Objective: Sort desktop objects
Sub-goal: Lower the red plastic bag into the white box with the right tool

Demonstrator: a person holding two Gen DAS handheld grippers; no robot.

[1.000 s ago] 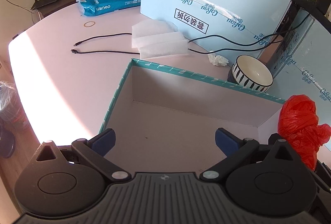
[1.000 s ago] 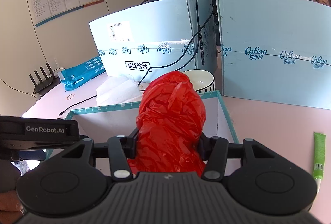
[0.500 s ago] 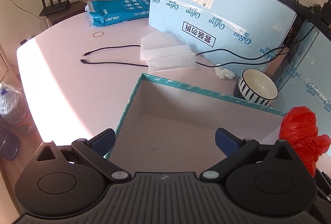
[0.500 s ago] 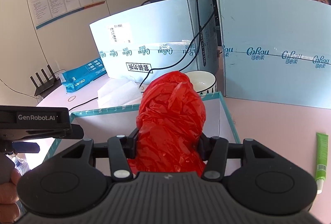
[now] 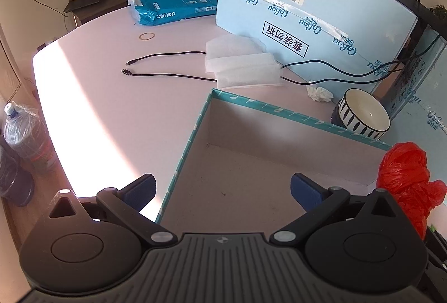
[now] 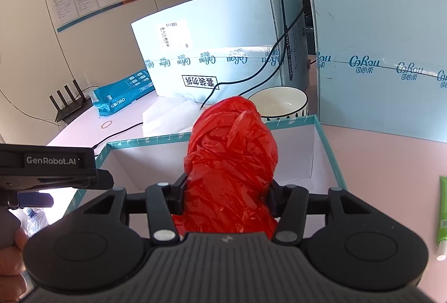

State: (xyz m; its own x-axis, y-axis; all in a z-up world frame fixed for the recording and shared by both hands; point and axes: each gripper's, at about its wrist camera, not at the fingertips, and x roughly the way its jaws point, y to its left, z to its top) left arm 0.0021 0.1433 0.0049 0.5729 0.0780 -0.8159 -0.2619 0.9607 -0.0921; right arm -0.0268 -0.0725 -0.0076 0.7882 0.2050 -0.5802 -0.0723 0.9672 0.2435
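Right wrist view shows our right gripper (image 6: 225, 191) with its jaws clenched on the crumpled red plastic bag (image 6: 230, 157), held above the near edge of the teal-rimmed box (image 6: 321, 135), presumably for dropping inside. Our left gripper (image 5: 222, 188), jaws released and holding nothing, hovers over the box's left wall (image 5: 187, 152), probably clear of the drop. Beyond the box stands a striped bowl (image 5: 363, 114).
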